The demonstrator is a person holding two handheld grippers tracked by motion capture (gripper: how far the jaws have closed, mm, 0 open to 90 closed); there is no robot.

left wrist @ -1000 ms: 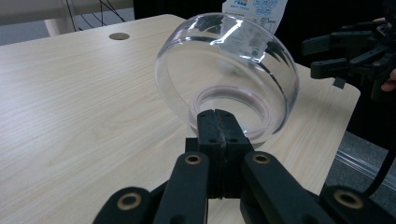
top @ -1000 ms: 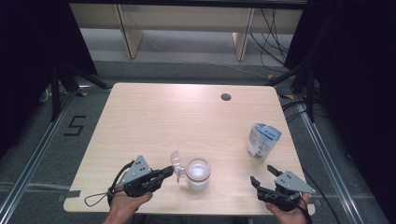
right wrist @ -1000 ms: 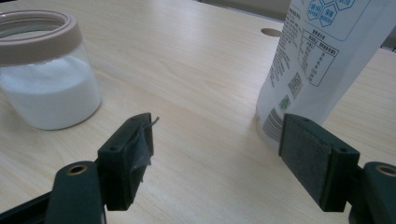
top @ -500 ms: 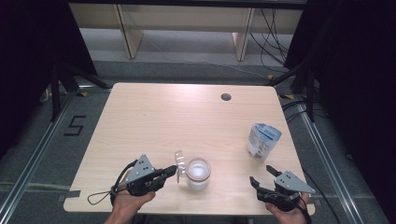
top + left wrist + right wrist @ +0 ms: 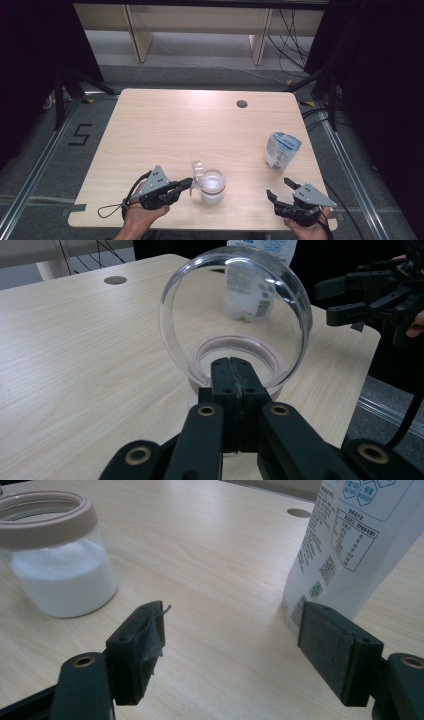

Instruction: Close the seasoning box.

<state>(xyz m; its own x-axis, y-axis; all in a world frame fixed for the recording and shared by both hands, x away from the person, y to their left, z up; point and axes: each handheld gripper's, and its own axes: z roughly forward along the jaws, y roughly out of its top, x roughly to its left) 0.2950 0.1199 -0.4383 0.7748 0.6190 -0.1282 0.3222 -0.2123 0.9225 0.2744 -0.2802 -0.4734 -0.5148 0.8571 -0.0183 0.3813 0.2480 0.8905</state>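
Lid [image 5: 235, 315] lifted upright; white powder [image 5: 62, 580] inside jar.

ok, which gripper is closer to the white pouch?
Right. The right gripper sits open just in front of the white pouch; the left gripper is across the table, shut on the jar's lid.

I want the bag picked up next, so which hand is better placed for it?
Probably the right. Its tool is open, free, with the bag just ahead. The left tool is shut on the jar's hinged lid.

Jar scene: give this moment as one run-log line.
left gripper: shut on clear lid | jar: open, white powder | right gripper: open, empty | pouch: upright
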